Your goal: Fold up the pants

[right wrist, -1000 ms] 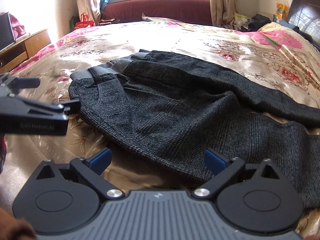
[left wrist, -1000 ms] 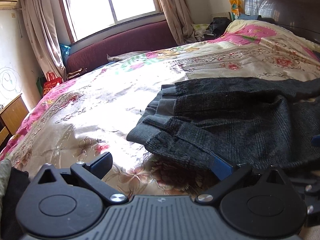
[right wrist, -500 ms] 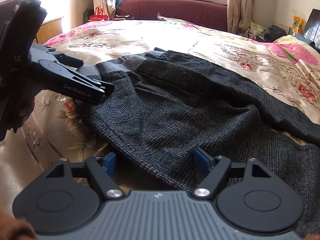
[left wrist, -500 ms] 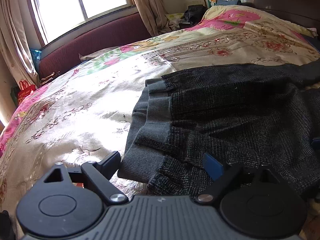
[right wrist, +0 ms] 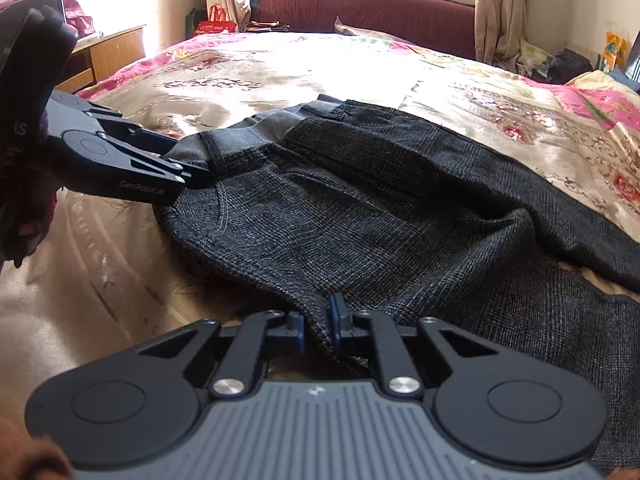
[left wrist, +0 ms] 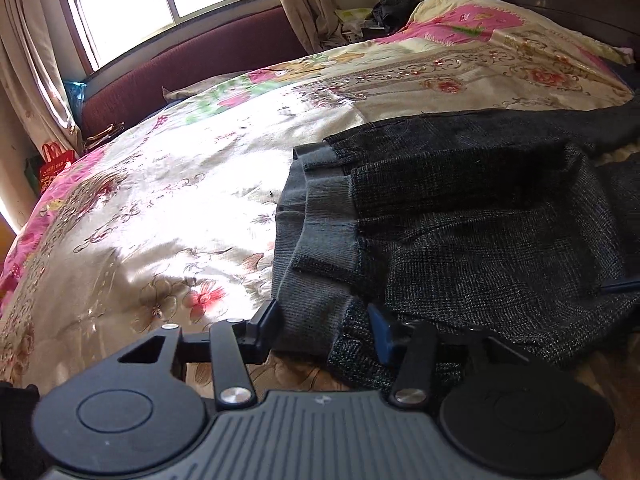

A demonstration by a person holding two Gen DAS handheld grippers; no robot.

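Dark grey checked pants lie spread on the bed, waistband to the left, legs running off to the right. My left gripper has its jaws around the near corner of the waistband, closing on it. In the right wrist view the left gripper pinches the waistband corner of the pants. My right gripper is shut on the near edge of the pants at the hip.
The floral bedspread covers the bed. A maroon padded bench runs under the window. A wooden nightstand stands at the left. Clutter sits at the far right corner by the headboard.
Both grippers moved forward onto the pants. The left jaws narrowed around the waistband corner. The right jaws closed from wide open onto the near edge of the cloth.
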